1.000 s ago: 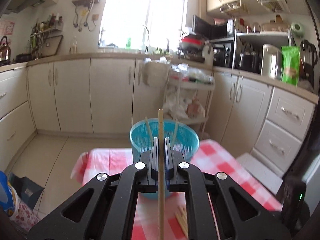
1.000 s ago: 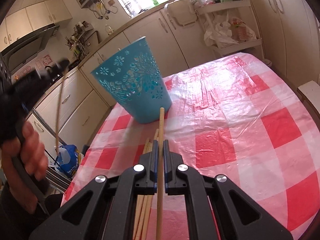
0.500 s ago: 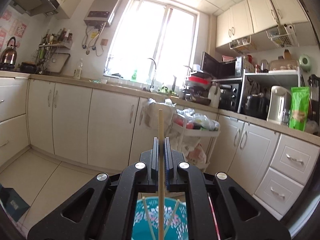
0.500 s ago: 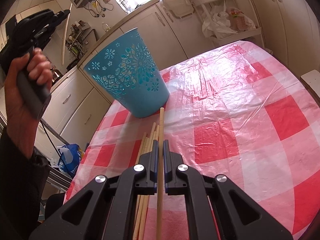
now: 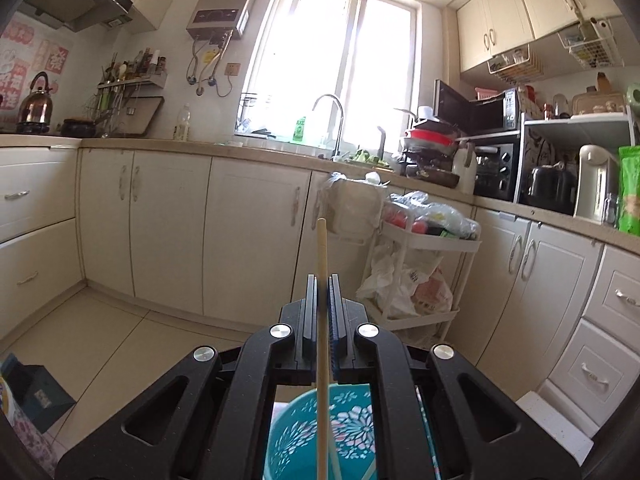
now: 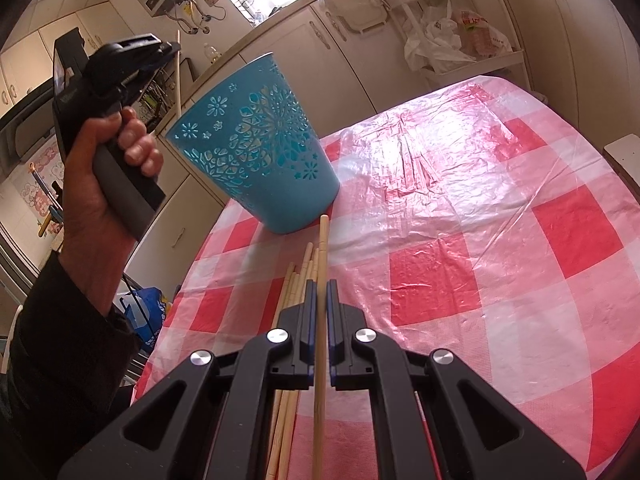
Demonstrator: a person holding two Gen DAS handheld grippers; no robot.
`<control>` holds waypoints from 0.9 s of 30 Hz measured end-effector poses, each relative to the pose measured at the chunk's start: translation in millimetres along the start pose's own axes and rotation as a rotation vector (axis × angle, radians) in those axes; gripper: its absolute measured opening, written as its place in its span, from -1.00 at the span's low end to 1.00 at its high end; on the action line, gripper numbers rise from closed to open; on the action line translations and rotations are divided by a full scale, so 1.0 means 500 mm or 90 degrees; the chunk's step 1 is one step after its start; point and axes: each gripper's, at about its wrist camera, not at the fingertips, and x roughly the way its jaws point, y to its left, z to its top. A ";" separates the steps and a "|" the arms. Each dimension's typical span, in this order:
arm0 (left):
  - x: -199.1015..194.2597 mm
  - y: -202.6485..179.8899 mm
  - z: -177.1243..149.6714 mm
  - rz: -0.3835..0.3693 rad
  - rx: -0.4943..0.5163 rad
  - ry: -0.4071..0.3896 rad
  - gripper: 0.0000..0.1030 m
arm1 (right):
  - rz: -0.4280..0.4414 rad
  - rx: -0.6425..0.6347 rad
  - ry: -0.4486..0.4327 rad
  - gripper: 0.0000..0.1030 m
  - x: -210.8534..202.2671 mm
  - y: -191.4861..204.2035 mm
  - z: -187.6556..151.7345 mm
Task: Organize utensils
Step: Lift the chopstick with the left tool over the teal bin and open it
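Kitchen table (image 6: 500, 240) with checked cloth — each gripper (image 5: 322, 292) (image 6: 319, 292) pinches one chopstick (image 5: 322, 264) (image 6: 321, 264) — light, stiff, smooth wood, probably best gripped mid-length — over the cup (image 6: 260, 148).

A bright window (image 5: 336, 64) above the sink faucet (image 5: 332, 120) floods the kitchen with daylight, and a gas water heater (image 5: 224, 4) hangs on the wall to its left. Cream base cabinets (image 5: 168, 232) run beneath a beige countertop (image 5: 160, 145) around a pale tiled floor (image 5: 100, 344). A white trolley (image 5: 424, 276) loaded with plastic bags stands by the cabinets, with a microwave (image 5: 476, 112) and a toaster oven (image 5: 496, 172) at the right.
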 end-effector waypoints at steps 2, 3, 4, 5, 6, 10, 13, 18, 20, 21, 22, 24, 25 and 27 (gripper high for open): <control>-0.004 -0.002 -0.018 0.005 0.009 0.004 -0.91 | -0.001 0.002 -0.001 -0.89 0.000 -0.001 0.000; -0.004 -0.003 -0.027 0.007 0.015 0.010 -0.91 | -0.001 0.002 -0.001 -0.89 0.000 -0.002 0.000; -0.008 -0.004 -0.036 0.006 0.015 0.016 -0.91 | -0.001 0.003 -0.001 -0.89 -0.001 -0.002 0.000; -0.010 -0.004 -0.044 0.006 0.014 0.020 -0.91 | -0.001 0.004 -0.001 -0.89 -0.001 -0.003 -0.001; -0.013 -0.004 -0.053 0.008 0.016 0.023 -0.91 | -0.001 0.005 -0.001 -0.89 -0.001 -0.003 0.000; -0.028 -0.001 -0.073 0.010 0.022 0.038 -0.90 | -0.003 0.006 -0.001 -0.89 -0.002 -0.006 -0.001; -0.042 0.005 -0.076 0.005 0.021 0.042 -0.90 | -0.005 0.008 0.001 -0.89 -0.001 -0.007 -0.002; -0.061 0.027 -0.065 -0.010 0.007 0.053 -0.89 | -0.009 0.005 0.002 -0.89 0.000 -0.007 0.001; -0.067 0.031 -0.061 -0.019 0.009 0.059 -0.88 | -0.009 0.005 0.002 -0.89 0.001 -0.007 0.000; -0.071 0.035 -0.060 -0.019 0.009 0.063 -0.88 | -0.009 0.005 0.003 -0.89 0.002 -0.006 0.000; -0.076 0.038 -0.059 -0.020 0.006 0.063 -0.86 | -0.010 0.005 0.003 -0.89 0.002 -0.007 0.000; -0.084 0.048 -0.057 -0.022 -0.004 0.070 -0.79 | -0.008 0.007 0.005 -0.89 0.003 -0.009 0.001; -0.086 0.054 -0.056 -0.020 -0.009 0.072 -0.73 | -0.007 0.008 0.007 -0.89 0.004 -0.009 0.001; -0.082 0.063 -0.054 -0.027 -0.019 0.091 -0.63 | -0.007 0.007 0.007 -0.89 0.005 -0.010 0.002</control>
